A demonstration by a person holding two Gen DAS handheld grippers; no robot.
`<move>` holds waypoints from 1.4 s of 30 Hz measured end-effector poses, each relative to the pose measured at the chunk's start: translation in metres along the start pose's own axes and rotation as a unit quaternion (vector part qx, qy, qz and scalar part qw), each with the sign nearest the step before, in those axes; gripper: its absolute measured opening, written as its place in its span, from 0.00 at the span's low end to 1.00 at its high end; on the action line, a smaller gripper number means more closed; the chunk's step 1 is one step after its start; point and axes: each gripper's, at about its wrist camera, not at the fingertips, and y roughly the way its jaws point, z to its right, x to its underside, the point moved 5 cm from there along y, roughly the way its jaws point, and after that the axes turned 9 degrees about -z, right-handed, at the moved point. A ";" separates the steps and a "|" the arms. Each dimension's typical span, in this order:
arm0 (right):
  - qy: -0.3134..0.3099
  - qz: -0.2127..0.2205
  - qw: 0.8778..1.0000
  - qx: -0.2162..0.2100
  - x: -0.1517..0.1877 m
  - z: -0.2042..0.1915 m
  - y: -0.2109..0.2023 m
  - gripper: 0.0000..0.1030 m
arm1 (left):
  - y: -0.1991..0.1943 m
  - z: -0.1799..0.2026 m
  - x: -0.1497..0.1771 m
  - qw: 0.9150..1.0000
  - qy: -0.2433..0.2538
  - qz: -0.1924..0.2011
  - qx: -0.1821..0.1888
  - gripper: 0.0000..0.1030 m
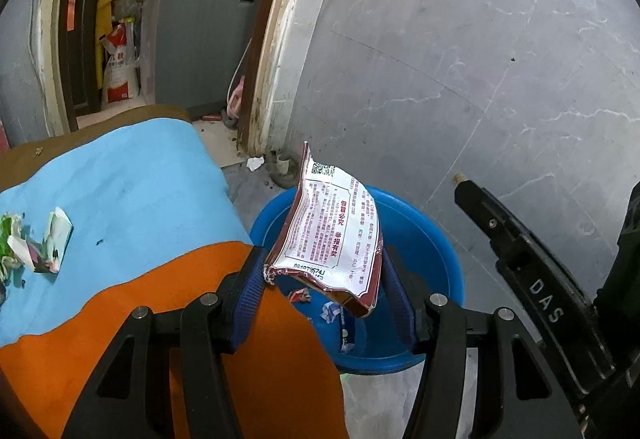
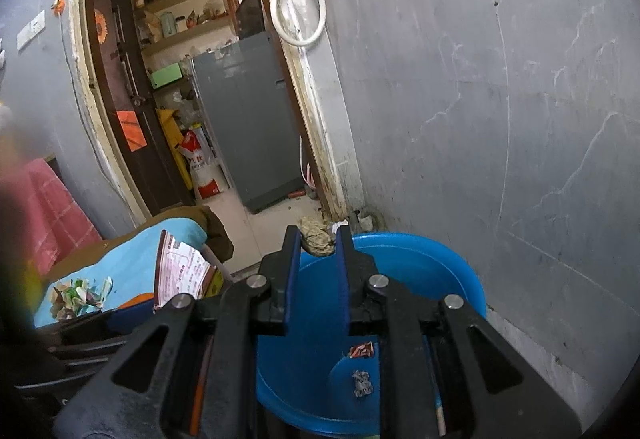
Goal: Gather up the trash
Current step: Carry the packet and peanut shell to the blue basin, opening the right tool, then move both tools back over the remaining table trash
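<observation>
My left gripper [image 1: 324,271] is shut on a flattened white and dark red printed wrapper [image 1: 332,235] and holds it over the rim of a blue plastic basin [image 1: 436,259]. Small scraps [image 1: 332,311] lie in the basin. My right gripper [image 2: 318,239] is shut on a crumpled brownish wad of paper [image 2: 318,237] above the basin [image 2: 432,271], where a red scrap [image 2: 361,349] and a grey scrap [image 2: 362,383] lie. More crumpled trash [image 1: 36,247] lies on the blue cloth [image 1: 132,191]; it also shows in the right wrist view [image 2: 78,297].
The blue and orange cloths [image 1: 152,299] cover a low surface left of the basin. A grey marbled wall [image 1: 480,59] stands behind the basin. A doorway to the left shows a grey appliance [image 2: 248,119], shelves and bags. A white scrap [image 1: 255,163] lies on the floor.
</observation>
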 end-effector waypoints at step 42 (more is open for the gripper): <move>-0.060 0.184 0.979 -0.057 -0.009 -0.069 -0.062 1.00 | -0.176 -0.106 0.026 0.949 -0.090 0.262 -0.153 0.98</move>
